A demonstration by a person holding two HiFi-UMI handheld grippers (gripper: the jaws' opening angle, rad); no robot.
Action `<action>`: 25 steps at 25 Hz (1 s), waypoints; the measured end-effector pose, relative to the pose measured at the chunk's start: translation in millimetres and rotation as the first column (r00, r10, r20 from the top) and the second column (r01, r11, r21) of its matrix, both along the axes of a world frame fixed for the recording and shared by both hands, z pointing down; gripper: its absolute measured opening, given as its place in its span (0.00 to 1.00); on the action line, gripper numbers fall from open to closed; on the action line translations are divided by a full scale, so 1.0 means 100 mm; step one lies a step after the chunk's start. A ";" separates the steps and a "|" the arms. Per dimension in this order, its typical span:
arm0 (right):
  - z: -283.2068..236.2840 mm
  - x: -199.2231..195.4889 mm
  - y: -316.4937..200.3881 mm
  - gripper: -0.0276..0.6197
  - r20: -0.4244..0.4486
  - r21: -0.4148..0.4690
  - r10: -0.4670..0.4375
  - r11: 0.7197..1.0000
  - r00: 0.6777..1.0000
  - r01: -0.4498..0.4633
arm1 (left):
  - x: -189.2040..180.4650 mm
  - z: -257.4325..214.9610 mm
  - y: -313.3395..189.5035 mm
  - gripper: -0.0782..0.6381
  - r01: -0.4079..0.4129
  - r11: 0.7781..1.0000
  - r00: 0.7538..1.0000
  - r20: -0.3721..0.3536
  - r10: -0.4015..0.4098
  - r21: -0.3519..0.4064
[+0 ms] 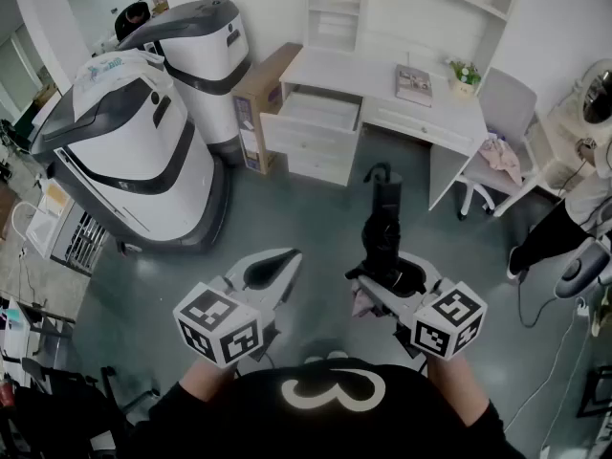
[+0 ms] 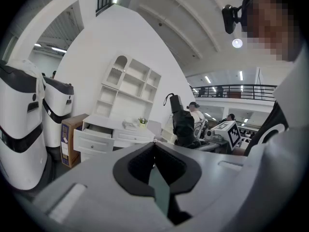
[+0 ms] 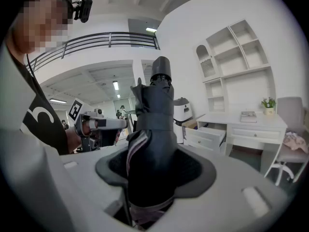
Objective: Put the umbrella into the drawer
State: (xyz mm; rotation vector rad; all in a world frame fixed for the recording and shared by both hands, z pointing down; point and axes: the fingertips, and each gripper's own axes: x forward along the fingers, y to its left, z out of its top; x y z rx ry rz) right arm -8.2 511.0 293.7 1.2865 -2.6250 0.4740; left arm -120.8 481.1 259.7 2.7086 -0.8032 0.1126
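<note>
While the right claw clamps it, the umbrella juts forward — folded.

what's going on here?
A person's right gripper is clamped on a folded black umbrella, which points ahead. The left gripper is shut and empty. The top drawer of the white desk is open, across a stretch of floor. The umbrella isn't in it yet.

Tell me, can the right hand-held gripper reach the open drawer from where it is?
Probably not yet. The right hand-held gripper, shut on the umbrella, is short of the drawer; only floor lies between, so the way looks free once the person steps closer.
</note>
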 end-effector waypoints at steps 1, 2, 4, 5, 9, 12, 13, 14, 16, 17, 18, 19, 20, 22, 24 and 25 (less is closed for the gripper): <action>0.00 -0.01 0.02 0.40 0.001 -0.005 -0.004 1.000 1.000 0.004 | -0.01 0.01 0.01 0.12 0.003 1.000 1.000 -0.001 -0.003 -0.010; 0.00 -0.02 0.04 0.40 0.001 -0.009 -0.007 1.000 1.000 0.007 | -0.02 0.02 0.03 0.12 0.005 1.000 1.000 -0.001 -0.005 -0.018; -0.02 -0.03 0.05 0.40 -0.002 -0.008 -0.007 1.000 1.000 0.007 | -0.03 0.01 0.03 0.12 0.003 1.000 1.000 -0.004 -0.003 -0.020; -0.03 -0.03 0.05 0.40 -0.006 -0.004 -0.003 1.000 1.000 0.003 | -0.03 0.00 0.02 0.12 -0.001 1.000 1.000 -0.005 0.001 -0.016; 0.00 0.01 0.03 0.40 -0.013 0.000 0.023 1.000 1.000 -0.023 | -0.03 0.01 0.00 0.12 -0.014 1.000 1.000 0.000 0.014 0.000; -0.02 0.09 -0.01 0.40 0.016 0.005 0.036 0.999 0.999 -0.036 | 0.03 -0.01 -0.04 0.12 -0.017 1.000 1.000 0.004 0.017 0.018; -0.01 0.11 -0.03 0.40 0.026 0.000 0.040 0.999 0.999 -0.040 | 0.05 -0.02 -0.07 0.12 -0.018 1.000 1.000 0.004 0.018 0.022; 0.01 0.12 -0.07 0.40 0.033 -0.009 0.043 0.999 0.999 -0.043 | 0.06 -0.03 -0.11 0.12 -0.019 1.000 1.000 0.004 0.019 0.025; 0.06 0.13 -0.15 0.41 0.045 -0.024 0.043 0.999 0.998 -0.042 | 0.07 -0.02 -0.19 0.12 -0.019 0.999 1.000 0.005 0.019 0.028; 0.08 0.13 -0.20 0.41 0.051 -0.026 0.039 0.999 0.998 -0.038 | 0.09 0.00 -0.24 0.12 -0.019 0.999 1.000 0.006 0.019 0.029; 0.10 0.13 -0.24 0.41 0.057 -0.025 0.037 0.999 0.998 -0.035 | 0.10 0.01 -0.29 0.12 -0.019 0.999 1.000 0.006 0.019 0.030; 0.11 0.14 -0.30 0.41 0.062 -0.024 0.036 0.999 0.997 -0.035 | 0.11 0.03 -0.34 0.12 -0.019 0.999 1.000 0.007 0.019 0.030; 0.13 0.15 -0.36 0.40 0.065 -0.024 0.036 0.999 0.997 -0.035 | 0.13 0.06 -0.41 0.12 -0.018 0.999 1.000 0.007 0.018 0.028; 0.19 0.20 -0.52 0.41 0.062 -0.028 0.035 0.999 0.997 -0.034 | 0.16 0.10 -0.56 0.12 -0.014 1.000 1.000 0.008 0.014 0.022; 0.24 0.29 -0.72 0.41 0.056 -0.035 0.037 0.999 0.998 -0.036 | 0.24 0.15 -0.74 0.12 -0.010 1.000 1.000 0.014 0.010 0.012; 0.26 0.37 -0.82 0.41 0.058 -0.036 0.038 0.999 0.998 -0.036 | 0.30 0.17 -0.83 0.12 -0.009 1.000 1.000 0.019 0.009 0.008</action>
